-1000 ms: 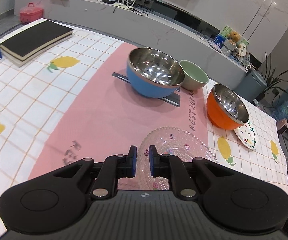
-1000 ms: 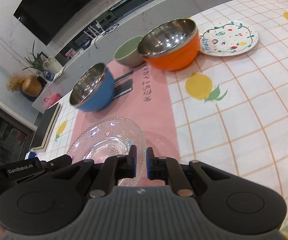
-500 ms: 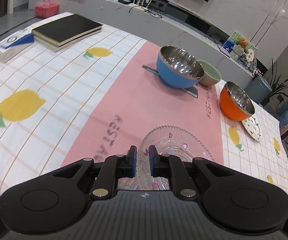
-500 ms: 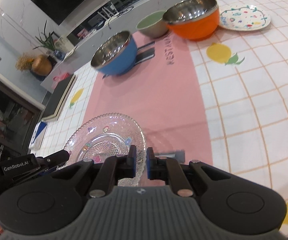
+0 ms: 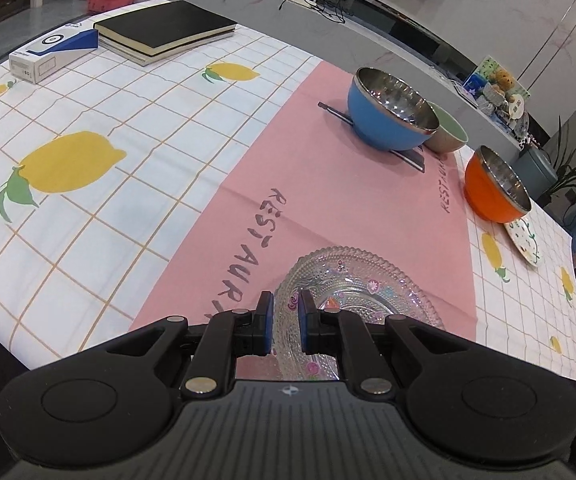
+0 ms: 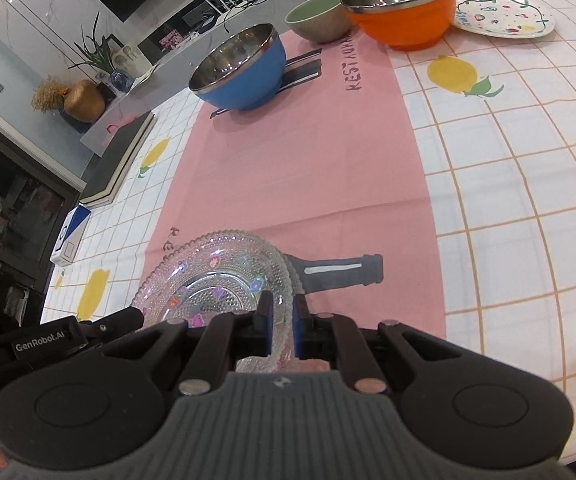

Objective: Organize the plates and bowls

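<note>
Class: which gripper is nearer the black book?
Left. The left gripper grips the glass plate on its book-side rim; the right gripper grips the opposite rim, farther from the black book.

3 bowls, all toward the far edge of the tabletop: 1 blue bowl (image 5: 388, 120) w/ steel inside, 1 green bowl (image 5: 450, 134) touching it, 1 orange bowl (image 5: 492, 190) w/ steel inside, nearer the far right corner. 2 plates: 1 clear glass plate (image 5: 352, 296) at the near edge, 1 white painted plate (image 5: 524, 240) just beside the orange bowl. 1 black book (image 5: 168, 32) + 1 white-and-blue box (image 5: 48, 54) at the far left corner. 2 cloths: 1 lemon-print tablecloth (image 5: 88, 140), 1 pink mat (image 5: 328, 200) on top.
</note>
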Demonstrator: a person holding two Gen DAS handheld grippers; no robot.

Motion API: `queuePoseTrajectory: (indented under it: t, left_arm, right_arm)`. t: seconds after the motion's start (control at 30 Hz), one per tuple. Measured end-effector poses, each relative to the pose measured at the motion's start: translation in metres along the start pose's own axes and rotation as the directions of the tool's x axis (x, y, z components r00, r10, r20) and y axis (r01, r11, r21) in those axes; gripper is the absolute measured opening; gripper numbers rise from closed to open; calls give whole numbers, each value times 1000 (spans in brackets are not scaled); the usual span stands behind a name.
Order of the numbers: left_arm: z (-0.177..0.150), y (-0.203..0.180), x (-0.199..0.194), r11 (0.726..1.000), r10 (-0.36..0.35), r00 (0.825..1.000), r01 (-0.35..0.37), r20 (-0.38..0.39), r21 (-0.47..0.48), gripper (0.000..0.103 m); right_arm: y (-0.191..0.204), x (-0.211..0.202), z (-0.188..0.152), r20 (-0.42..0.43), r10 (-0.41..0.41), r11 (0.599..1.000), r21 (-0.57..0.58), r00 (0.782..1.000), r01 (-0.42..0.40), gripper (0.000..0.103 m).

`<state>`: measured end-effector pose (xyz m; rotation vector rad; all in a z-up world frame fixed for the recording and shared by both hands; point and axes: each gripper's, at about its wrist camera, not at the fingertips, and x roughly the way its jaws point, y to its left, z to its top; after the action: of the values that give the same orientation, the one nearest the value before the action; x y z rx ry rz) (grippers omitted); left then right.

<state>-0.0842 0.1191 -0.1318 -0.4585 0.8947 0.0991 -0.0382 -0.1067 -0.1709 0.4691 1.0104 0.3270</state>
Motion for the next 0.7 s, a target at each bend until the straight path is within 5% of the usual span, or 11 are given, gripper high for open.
queuePoseTrajectory:
  t: [0.7]
  left_arm:
    - [-6, 5, 6, 999, 30, 999, -30, -33, 19, 14]
  right_arm:
    - [13, 4, -3, 4, -43, 994, -98, 999, 44, 7]
